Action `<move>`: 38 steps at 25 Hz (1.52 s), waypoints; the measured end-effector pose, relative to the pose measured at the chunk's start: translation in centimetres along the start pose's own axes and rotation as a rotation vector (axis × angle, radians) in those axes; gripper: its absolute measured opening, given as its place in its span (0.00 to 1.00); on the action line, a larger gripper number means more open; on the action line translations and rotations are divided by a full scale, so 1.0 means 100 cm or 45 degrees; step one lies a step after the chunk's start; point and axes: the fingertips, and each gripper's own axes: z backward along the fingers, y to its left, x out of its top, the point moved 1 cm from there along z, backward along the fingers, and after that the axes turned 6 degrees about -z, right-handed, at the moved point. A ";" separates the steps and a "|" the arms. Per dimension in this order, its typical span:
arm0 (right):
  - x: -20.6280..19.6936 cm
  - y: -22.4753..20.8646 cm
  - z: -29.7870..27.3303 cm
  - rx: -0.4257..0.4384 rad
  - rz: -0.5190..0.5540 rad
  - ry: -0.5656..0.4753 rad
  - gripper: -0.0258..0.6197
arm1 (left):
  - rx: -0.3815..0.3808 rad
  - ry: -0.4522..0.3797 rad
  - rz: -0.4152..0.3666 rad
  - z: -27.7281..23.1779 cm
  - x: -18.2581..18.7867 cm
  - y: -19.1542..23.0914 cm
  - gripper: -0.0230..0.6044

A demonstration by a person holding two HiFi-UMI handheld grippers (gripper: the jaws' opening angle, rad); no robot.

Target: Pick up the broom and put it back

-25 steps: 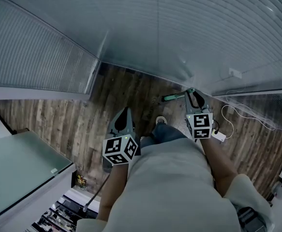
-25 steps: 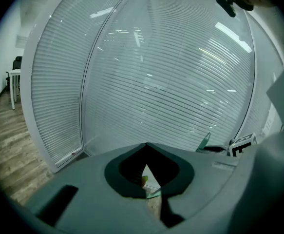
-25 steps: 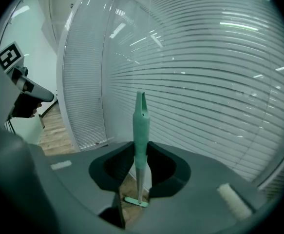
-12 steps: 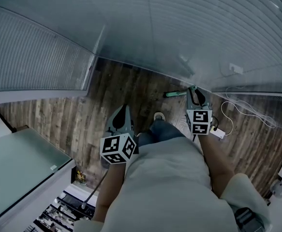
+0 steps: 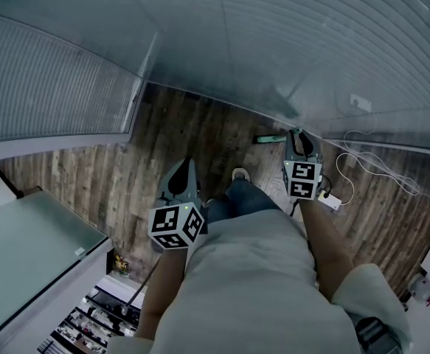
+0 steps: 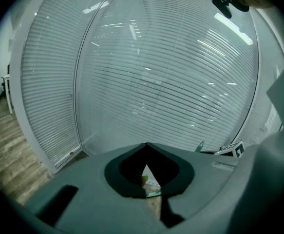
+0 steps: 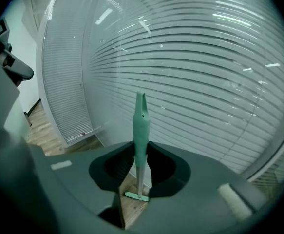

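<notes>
**Broom upright in my right gripper, close to the blinds**

My right gripper view tells me what the head view can't. The right gripper [image 7: 141, 146] has its jaws closed on the broom [image 7: 140, 123]. The pale green handle stands upright, and a thin shaft runs down through the gap to the green head on the wood floor [image 5: 89, 175]. From the head view I only see a short green stub poking left of that gripper.

The left gripper [image 6: 146, 144] has its jaws together with nothing held. Its view catches the other gripper's marker cube at the right.

The blinds [image 5: 288, 43] meet the floor just ahead of the right gripper. A power strip [image 5: 331, 203] and white cable [image 5: 369, 164] lie just to its right. Left of the left gripper I see open boards, bounded by a table [image 5: 30, 249] edge at lower left.
</notes>
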 end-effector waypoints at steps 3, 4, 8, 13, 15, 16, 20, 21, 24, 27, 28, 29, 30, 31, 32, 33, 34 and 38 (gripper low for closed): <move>-0.004 -0.004 -0.009 -0.014 0.000 0.021 0.18 | 0.004 0.004 0.004 -0.003 0.001 0.000 0.04; -0.006 -0.006 -0.012 -0.020 0.001 0.028 0.18 | 0.004 0.005 0.003 -0.004 0.002 0.000 0.04; -0.010 -0.006 -0.019 -0.036 0.009 0.040 0.18 | 0.008 0.007 -0.002 -0.002 0.002 0.000 0.04; -0.016 -0.008 -0.030 -0.057 0.040 0.064 0.18 | 0.019 0.012 -0.003 -0.001 0.000 0.001 0.04; -0.015 -0.007 -0.034 -0.057 0.042 0.067 0.18 | 0.024 0.010 -0.002 0.000 0.001 0.003 0.04; -0.013 -0.006 -0.036 -0.058 0.042 0.063 0.18 | 0.026 0.008 -0.001 0.000 0.002 0.003 0.04; -0.008 -0.006 -0.044 -0.078 0.053 0.054 0.18 | 0.037 0.005 0.006 0.001 0.001 0.005 0.04; -0.008 -0.006 -0.046 -0.086 0.053 0.057 0.18 | 0.040 0.004 0.009 0.001 0.001 0.006 0.04; -0.004 -0.007 -0.055 -0.108 0.047 0.065 0.18 | 0.051 0.003 0.014 0.001 0.002 0.009 0.04; 0.000 -0.008 -0.064 -0.133 0.029 0.072 0.18 | 0.064 0.005 0.019 0.002 0.001 0.011 0.04; 0.001 -0.009 -0.067 -0.144 0.023 0.072 0.18 | 0.067 0.005 0.021 0.002 0.000 0.012 0.04; 0.003 -0.009 -0.070 -0.155 0.017 0.073 0.18 | 0.071 0.005 0.023 0.003 0.000 0.014 0.04; 0.005 -0.009 -0.074 -0.165 0.011 0.074 0.18 | 0.075 0.006 0.026 0.003 0.000 0.015 0.04; 0.007 -0.010 -0.077 -0.175 0.005 0.075 0.18 | 0.080 0.009 0.028 0.004 -0.001 0.016 0.04; 0.009 -0.011 -0.080 -0.185 -0.001 0.076 0.18 | 0.084 0.011 0.031 0.004 -0.001 0.017 0.04; 0.011 -0.012 -0.083 -0.193 -0.007 0.076 0.18 | 0.088 0.013 0.033 0.004 -0.001 0.018 0.04; 0.012 -0.012 -0.086 -0.201 -0.012 0.077 0.18 | 0.092 0.014 0.035 0.005 -0.001 0.019 0.04; 0.016 -0.011 -0.095 -0.223 -0.021 0.082 0.18 | 0.109 0.010 0.044 0.008 -0.002 0.025 0.04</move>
